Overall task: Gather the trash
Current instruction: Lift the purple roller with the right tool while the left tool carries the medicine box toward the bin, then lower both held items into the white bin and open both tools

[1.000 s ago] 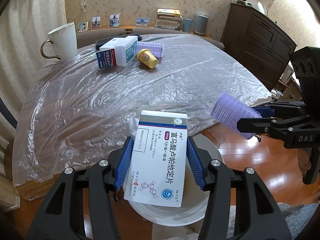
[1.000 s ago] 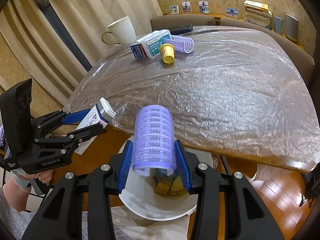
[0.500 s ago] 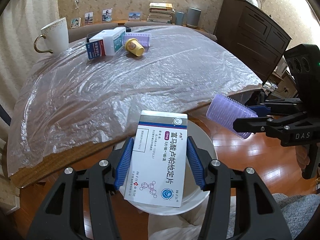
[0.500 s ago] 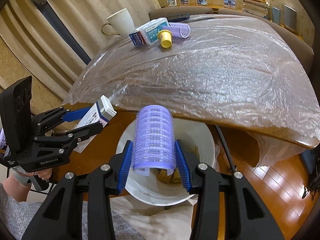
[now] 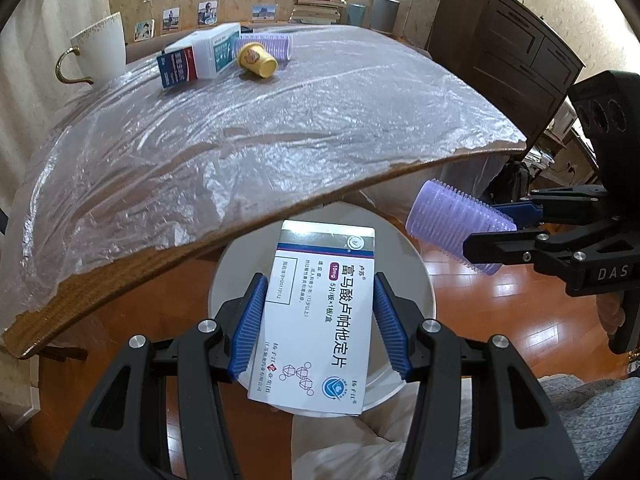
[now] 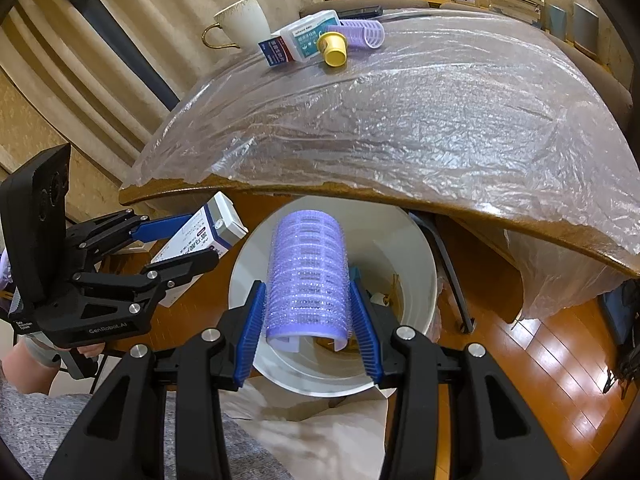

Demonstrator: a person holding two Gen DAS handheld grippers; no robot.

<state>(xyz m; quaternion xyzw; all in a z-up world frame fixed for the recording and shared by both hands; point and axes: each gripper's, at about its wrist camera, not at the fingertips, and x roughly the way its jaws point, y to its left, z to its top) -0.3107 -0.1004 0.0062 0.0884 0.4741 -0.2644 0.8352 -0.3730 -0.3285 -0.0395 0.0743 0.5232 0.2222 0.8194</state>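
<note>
My left gripper (image 5: 318, 320) is shut on a white medicine box (image 5: 320, 320) and holds it over the white trash bin (image 5: 416, 264) below the table edge. My right gripper (image 6: 306, 312) is shut on a purple hair roller (image 6: 308, 276) and holds it above the same bin (image 6: 404, 240), which has scraps inside. The roller also shows at the right of the left wrist view (image 5: 452, 228). The box also shows at the left of the right wrist view (image 6: 200, 240).
The plastic-covered table (image 5: 260, 140) carries a white mug (image 5: 100, 48), a blue-and-white box (image 5: 200, 56), a yellow cup (image 5: 258, 60) and another purple roller (image 5: 268, 42) at its far side. A dark cabinet (image 5: 500, 52) stands at the right. The floor is wooden.
Both grippers have drawn back from the table and lowered, each keeping its object. The bin now lies more fully under them and the table edge sits farther ahead.
</note>
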